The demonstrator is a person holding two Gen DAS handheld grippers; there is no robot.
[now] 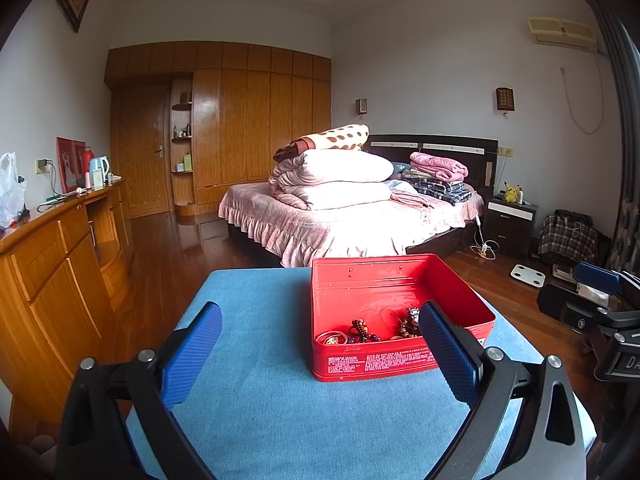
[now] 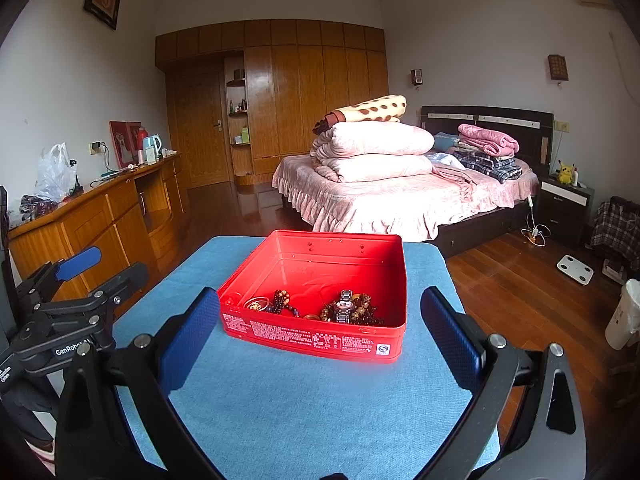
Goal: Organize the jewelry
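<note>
A red tin box (image 1: 362,364) stands on a blue-covered table (image 1: 260,400). It also shows in the right wrist view (image 2: 312,340). Inside lie bead bracelets (image 2: 286,302), a metal watch (image 2: 345,306) and a bangle (image 2: 256,303); the beads (image 1: 362,330) also show in the left wrist view. My left gripper (image 1: 320,354) is open and empty, just before the box's near wall. My right gripper (image 2: 320,340) is open and empty, its fingers on either side of the box's near end. Each gripper shows in the other's view, left (image 2: 72,280) and right (image 1: 600,296).
The blue table (image 2: 304,412) has edges close on all sides, with wooden floor (image 2: 512,292) around it. A wooden dresser (image 1: 52,264) runs along the left wall. A bed (image 1: 352,216) with stacked bedding stands behind the table. A white bin (image 2: 624,312) stands at right.
</note>
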